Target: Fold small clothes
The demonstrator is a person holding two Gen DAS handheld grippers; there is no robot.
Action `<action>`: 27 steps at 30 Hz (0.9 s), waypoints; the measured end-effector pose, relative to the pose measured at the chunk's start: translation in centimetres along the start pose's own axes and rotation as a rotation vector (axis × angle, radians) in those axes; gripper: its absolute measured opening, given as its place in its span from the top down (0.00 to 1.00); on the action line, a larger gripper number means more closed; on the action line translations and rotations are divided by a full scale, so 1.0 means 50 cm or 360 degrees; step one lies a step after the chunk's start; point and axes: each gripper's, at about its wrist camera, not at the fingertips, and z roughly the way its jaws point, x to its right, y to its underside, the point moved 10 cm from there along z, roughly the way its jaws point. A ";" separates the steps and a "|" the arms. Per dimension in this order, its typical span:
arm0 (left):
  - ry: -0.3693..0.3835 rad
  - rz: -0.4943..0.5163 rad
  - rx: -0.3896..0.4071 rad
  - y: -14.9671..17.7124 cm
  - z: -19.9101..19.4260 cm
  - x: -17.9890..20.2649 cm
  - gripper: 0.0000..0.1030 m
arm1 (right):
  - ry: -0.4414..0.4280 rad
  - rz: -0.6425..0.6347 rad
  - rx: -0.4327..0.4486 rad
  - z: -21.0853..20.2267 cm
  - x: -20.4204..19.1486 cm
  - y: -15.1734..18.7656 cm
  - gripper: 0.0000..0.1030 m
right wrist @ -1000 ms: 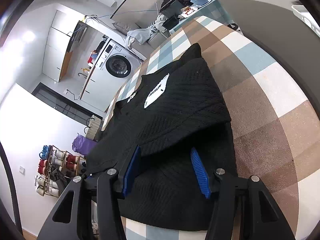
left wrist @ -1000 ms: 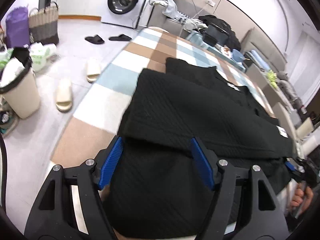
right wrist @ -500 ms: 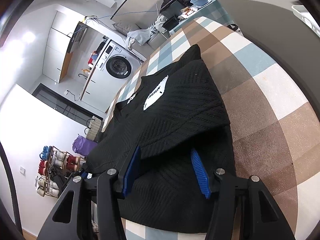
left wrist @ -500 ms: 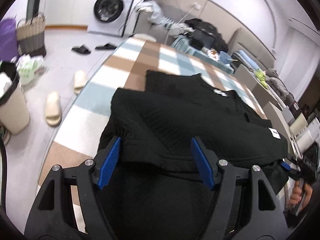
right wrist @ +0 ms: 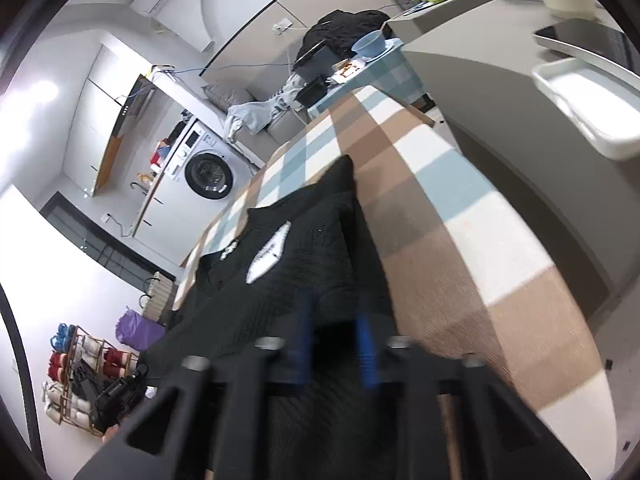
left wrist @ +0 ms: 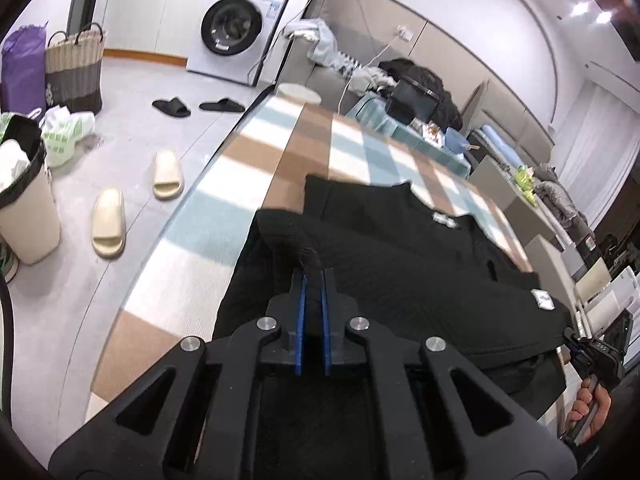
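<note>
A lived-in laundry room, washing machine [left wrist: 236, 28] at upper centre of the left view, pale slippers [left wrist: 108, 222] on the grey floor at left, and a checked tablecloth [left wrist: 256, 160] running up the middle. On that cloth, filling the lower centre of both views, a black knit top [left wrist: 400, 256], part-folded, one layer doubled over another, white label [right wrist: 268, 254] showing in the right view. At lower centre of the left view, left gripper [left wrist: 313, 280] clamped tight on a pinched ridge of the top's near edge, blue pads nearly meeting around the fabric. Right gripper [right wrist: 335, 320] blurred at lower centre of its view, jaws drawn in close on the other end of the same near edge, black fabric between the pads. Step in hand, by the look of it: seizing the near edge for another fold. Next, probably: lifting both corners together, level and taut, carrying them toward the far edge, laying them down square without dragging the lower layer.
</note>
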 end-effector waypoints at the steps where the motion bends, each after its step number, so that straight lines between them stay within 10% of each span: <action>1: 0.0026 -0.0002 0.0023 -0.014 -0.007 0.006 0.96 | -0.0017 -0.0021 0.0019 -0.002 -0.010 -0.010 0.91; 14: 0.0147 -0.0113 0.0121 -0.214 0.085 0.025 0.96 | -0.0061 0.0136 0.0146 0.101 -0.086 -0.243 0.90; 17: 0.0038 -0.0175 0.0037 -0.241 0.138 -0.006 0.82 | 0.0022 0.0186 0.0113 0.166 -0.058 -0.280 0.61; 21: 0.0029 -0.0211 0.0041 -0.244 0.134 -0.030 0.38 | 0.0153 0.0180 0.0087 0.173 -0.011 -0.276 0.61; 27: 0.0033 -0.0088 0.0043 -0.211 0.111 -0.012 0.37 | 0.0151 0.0178 0.0098 0.126 0.012 -0.251 0.61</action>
